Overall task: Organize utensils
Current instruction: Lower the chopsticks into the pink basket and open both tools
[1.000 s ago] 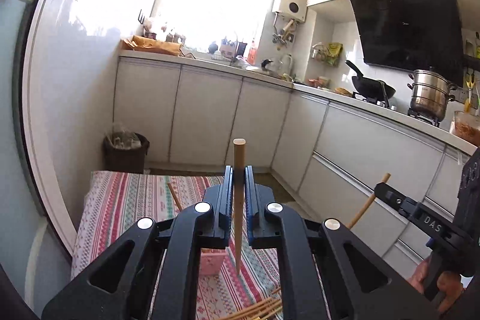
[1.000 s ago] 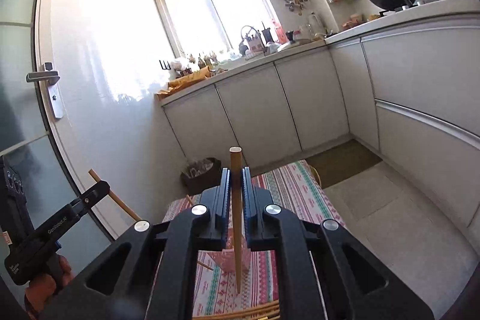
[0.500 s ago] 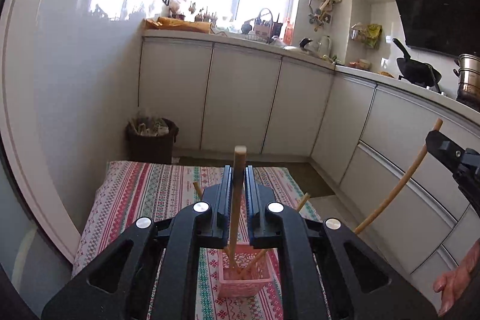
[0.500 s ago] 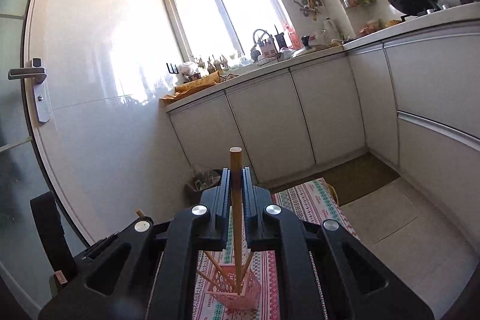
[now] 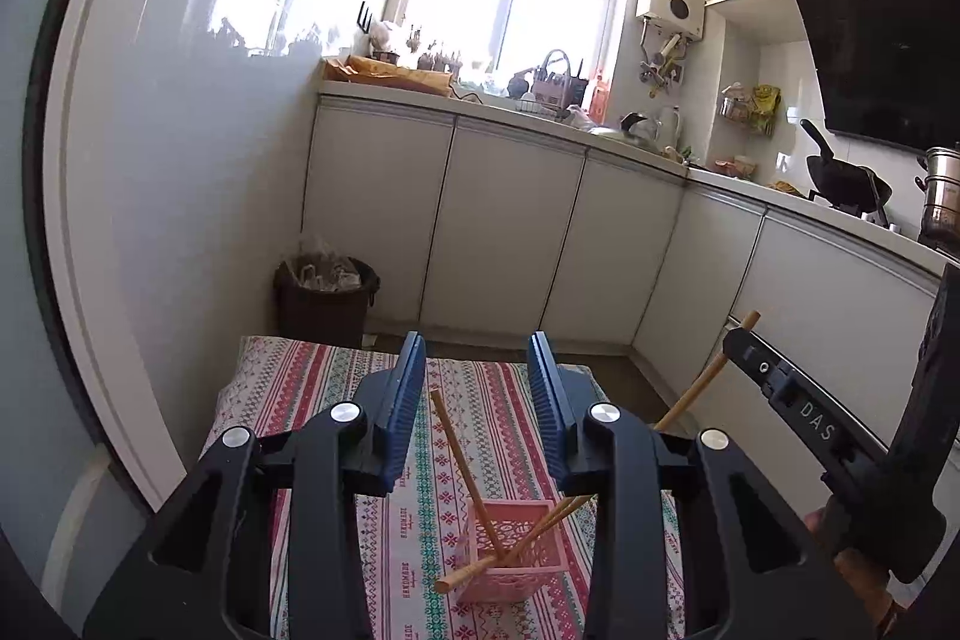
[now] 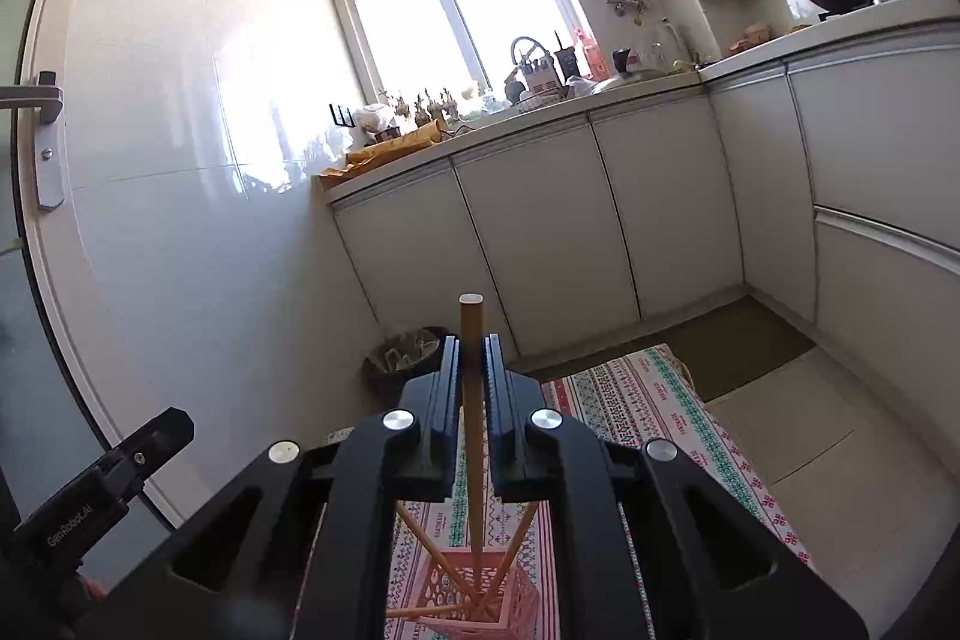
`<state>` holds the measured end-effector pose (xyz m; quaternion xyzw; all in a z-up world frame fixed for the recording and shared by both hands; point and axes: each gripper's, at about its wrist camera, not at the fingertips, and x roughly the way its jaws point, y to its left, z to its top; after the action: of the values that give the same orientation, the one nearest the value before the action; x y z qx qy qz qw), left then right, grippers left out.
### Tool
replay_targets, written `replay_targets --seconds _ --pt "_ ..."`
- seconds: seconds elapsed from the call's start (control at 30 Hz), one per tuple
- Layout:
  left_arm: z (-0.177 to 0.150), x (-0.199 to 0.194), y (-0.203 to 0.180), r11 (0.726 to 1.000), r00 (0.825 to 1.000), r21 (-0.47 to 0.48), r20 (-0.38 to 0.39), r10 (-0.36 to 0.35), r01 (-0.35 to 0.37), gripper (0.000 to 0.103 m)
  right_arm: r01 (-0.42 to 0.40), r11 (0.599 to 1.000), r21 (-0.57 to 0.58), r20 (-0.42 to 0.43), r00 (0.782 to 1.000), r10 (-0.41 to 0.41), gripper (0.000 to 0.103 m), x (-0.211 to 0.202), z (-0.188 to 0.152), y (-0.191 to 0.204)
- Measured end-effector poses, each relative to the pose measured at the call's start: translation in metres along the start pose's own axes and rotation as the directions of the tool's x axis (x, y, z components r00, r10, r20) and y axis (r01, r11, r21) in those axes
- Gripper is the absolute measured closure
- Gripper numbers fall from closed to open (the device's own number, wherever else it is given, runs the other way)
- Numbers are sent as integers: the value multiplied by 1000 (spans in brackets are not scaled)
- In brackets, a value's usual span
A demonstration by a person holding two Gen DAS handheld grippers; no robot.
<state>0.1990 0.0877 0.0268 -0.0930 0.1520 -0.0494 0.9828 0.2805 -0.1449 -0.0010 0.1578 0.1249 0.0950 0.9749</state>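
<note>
A pink slotted basket stands on the striped tablecloth with a few wooden chopsticks leaning in it. My left gripper hovers above and just short of the basket. Its jaws are opening and the pads press on nothing; the leaning chopsticks show through the gap, lower down. My right gripper is shut on an upright chopstick, whose lower end reaches into the basket. In the left wrist view the right gripper comes in from the right with its chopstick slanting down toward the basket.
A dark waste bin stands on the floor beyond the table's far edge. White cabinets under a cluttered counter run along the back and right. A hand holds the right gripper's handle. Bare floor lies to the table's right.
My left gripper's jaws have opened and the chopstick it held now leans in the basket. Both grippers have moved in over the basket, and the right chopstick's lower end has sunk into it.
</note>
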Motion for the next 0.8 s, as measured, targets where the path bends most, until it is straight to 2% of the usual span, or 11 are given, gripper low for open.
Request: replay_targets --seconds 0.23,0.4,0.43,0.47,0.53,0.73,0.8 --pt "2 0 6 1000 1000 -11 -5 16 -16 69 19 999 -28 -63 998 -21 95 17 -22 6" --pt "2 -1 5 999 999 -5 -12 48 -48 66 51 998 -44 -131 990 -57 90 22 -23 9" --pt "1 -1 4 999 999 -4 -15 46 -46 66 53 998 -44 -133 989 -58 79 20 -23 9" --pt "1 -2 2 999 999 -2 -18 45 -45 65 52 998 -40 -132 990 -57 62 16 -22 8" --pt "0 -4 0 999 999 3 -20 50 -50 60 51 998 -29 -110 992 -54 52 7 -21 5" --pt "-2 -11 -9 999 998 15 -30 50 -50 58 47 999 -16 -117 992 -48 52 -13 -17 -1" --pt "-4 -16 -13 999 999 16 -30 41 -41 54 44 999 -16 -119 992 -45 52 -21 -17 -1"
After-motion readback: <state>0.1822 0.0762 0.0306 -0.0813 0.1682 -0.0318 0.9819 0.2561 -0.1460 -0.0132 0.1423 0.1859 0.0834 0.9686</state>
